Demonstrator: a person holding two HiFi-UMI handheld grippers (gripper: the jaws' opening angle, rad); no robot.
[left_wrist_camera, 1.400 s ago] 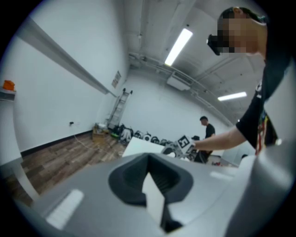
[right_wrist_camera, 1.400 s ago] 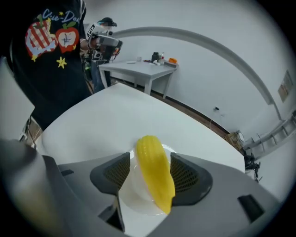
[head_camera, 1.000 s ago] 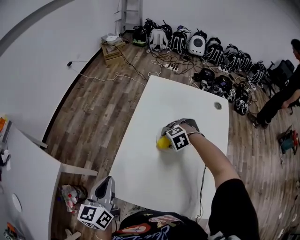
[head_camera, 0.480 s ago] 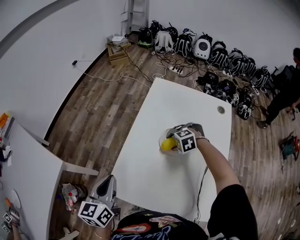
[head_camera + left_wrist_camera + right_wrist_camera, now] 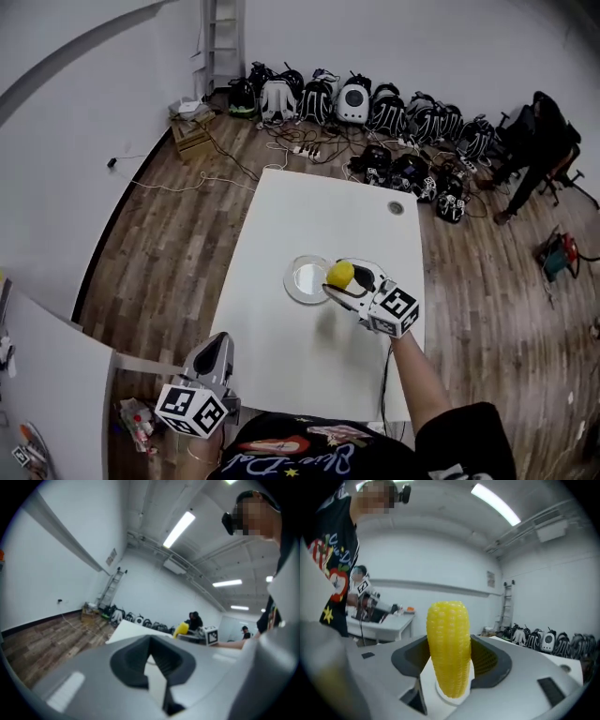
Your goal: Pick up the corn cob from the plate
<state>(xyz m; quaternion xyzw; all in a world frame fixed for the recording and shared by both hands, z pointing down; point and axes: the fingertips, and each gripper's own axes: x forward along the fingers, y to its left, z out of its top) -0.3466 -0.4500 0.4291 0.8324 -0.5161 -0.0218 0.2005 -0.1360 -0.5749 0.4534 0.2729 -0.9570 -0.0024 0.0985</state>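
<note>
A yellow corn cob (image 5: 339, 274) is held in my right gripper (image 5: 347, 283), just right of the round white plate (image 5: 298, 279) on the white table (image 5: 309, 211). In the right gripper view the corn cob (image 5: 449, 648) stands upright between the jaws of the right gripper (image 5: 450, 670), which is shut on it, with the plate (image 5: 439, 692) showing below. My left gripper (image 5: 214, 354) hangs off the table's near left corner, jaws together with nothing in them. The left gripper view shows the left gripper (image 5: 152, 660) and, far off, the corn cob (image 5: 181, 629).
A row of backpacks (image 5: 375, 108) and cables lies on the wood floor along the far wall. A person (image 5: 536, 150) is at the far right. A cardboard box (image 5: 192, 133) sits far left. A second white table (image 5: 47, 375) stands at lower left. A cable hole (image 5: 396, 208) marks the table's far right.
My right gripper has lifted the corn cob off the plate and drawn it right and nearer; the plate now shows bare. The left gripper has stayed low at the left.
</note>
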